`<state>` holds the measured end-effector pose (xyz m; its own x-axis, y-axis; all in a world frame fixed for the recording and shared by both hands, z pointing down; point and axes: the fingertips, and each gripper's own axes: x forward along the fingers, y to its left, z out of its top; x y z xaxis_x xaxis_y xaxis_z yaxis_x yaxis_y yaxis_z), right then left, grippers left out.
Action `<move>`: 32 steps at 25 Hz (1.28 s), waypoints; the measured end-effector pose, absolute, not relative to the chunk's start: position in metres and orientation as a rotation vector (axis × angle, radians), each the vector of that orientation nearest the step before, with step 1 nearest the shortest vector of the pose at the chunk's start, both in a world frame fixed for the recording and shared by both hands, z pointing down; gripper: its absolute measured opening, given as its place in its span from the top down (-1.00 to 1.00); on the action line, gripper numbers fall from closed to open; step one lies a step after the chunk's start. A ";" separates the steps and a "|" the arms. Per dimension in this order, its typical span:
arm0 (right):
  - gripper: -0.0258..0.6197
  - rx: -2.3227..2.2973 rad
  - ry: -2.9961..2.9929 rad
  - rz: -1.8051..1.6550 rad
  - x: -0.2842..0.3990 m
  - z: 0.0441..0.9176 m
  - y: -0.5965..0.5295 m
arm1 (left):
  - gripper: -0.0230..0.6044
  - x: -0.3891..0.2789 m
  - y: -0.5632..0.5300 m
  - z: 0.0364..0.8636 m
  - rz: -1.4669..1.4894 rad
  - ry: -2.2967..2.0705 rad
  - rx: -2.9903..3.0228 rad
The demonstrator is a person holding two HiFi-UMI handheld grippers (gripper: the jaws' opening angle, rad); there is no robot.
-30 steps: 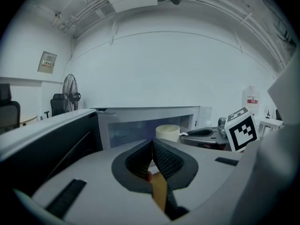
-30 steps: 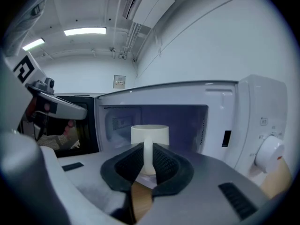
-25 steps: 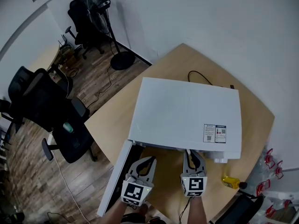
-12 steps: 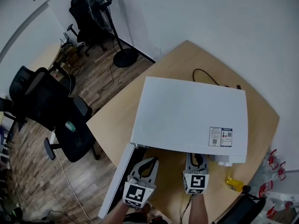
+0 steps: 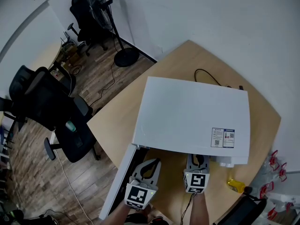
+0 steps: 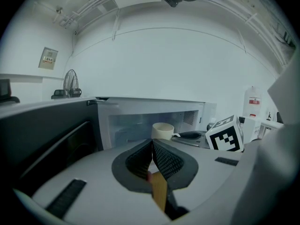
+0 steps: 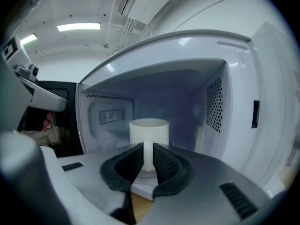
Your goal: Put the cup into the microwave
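Closest to us, the left gripper [image 6: 152,143] has its jaws pressed together with nothing between them. It hangs in front of the open door [image 5: 118,179], which swings out to the left of the microwave [image 5: 192,111].

Just beside it, to the right, we see the right gripper [image 7: 147,146] reaching into the mouth of the microwave. Its jaws stand at a narrow gap and are closed on the handle [image 7: 148,156] of the cup [image 7: 149,130]. The handle runs upright between the two dark pads. The cup is white and upright, and it is inside the cavity, near the middle, with the perforated right wall beside it. We cannot tell if its bottom rests on the cavity floor or is a little above it.

In the head view, the white microwave sits on a light wooden surface [image 5: 117,121]. A small yellow object [image 5: 236,185] lies on this surface near the right front corner of the microwave. Behind the microwave, a black cable [image 5: 206,74] curls on the surface.

Farther away, beyond the left edge of the surface, black office chairs [image 5: 42,102] stand on a wooden floor [image 5: 93,83], and a standing fan [image 5: 101,3] is near the white wall.
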<state>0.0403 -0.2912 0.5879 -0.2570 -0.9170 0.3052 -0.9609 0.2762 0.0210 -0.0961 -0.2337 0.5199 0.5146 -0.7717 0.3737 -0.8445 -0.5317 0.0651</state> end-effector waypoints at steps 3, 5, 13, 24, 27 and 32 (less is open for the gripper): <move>0.73 1.740 -2.275 0.236 0.040 0.588 -0.292 | 0.85 -0.097 -0.233 0.518 0.440 -1.368 2.522; 0.72 1.737 -2.292 0.243 0.038 0.585 -0.292 | 0.85 -0.096 -0.233 0.517 0.434 -1.367 2.522; 0.20 1.745 -2.349 0.311 0.034 0.581 -0.291 | 0.85 -0.095 -0.230 0.513 0.426 -1.364 2.535; 0.20 1.751 -2.359 0.283 0.036 0.554 -0.272 | 0.85 -0.088 -0.222 0.499 0.395 -1.341 2.576; 0.20 1.774 -2.363 0.258 0.039 0.539 -0.262 | 0.85 -0.085 -0.218 0.491 0.379 -1.334 2.593; 0.24 1.820 -2.359 0.208 0.047 0.510 -0.241 | 0.85 -0.080 -0.206 0.469 0.353 -1.320 2.645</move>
